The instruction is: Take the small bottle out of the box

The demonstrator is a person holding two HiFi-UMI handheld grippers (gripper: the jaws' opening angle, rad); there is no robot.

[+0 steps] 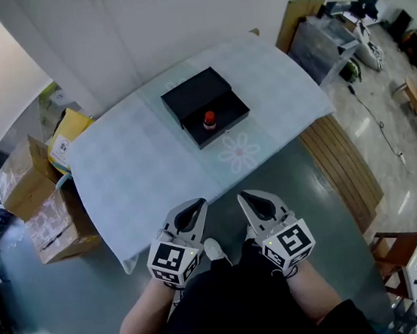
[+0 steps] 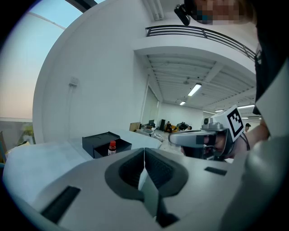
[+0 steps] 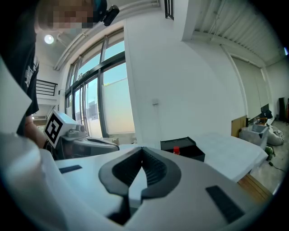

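Note:
An open black box (image 1: 204, 106) lies on the far half of the table, its lid laid back behind it. A small bottle with a red cap (image 1: 209, 120) stands upright in the box tray. The same box (image 2: 104, 143) and bottle (image 2: 112, 147) show in the left gripper view, and the box (image 3: 183, 149) and bottle (image 3: 176, 150) again in the right gripper view. My left gripper (image 1: 194, 205) and right gripper (image 1: 249, 197) hover side by side at the table's near edge, well short of the box. Both are shut with nothing between the jaws.
The table (image 1: 143, 176) wears a pale blue cloth. Cardboard boxes (image 1: 42, 208) are stacked on the floor to its left. A wooden bench (image 1: 344, 168) runs along its right side, with a grey bin (image 1: 321, 45) beyond. A white wall stands behind the table.

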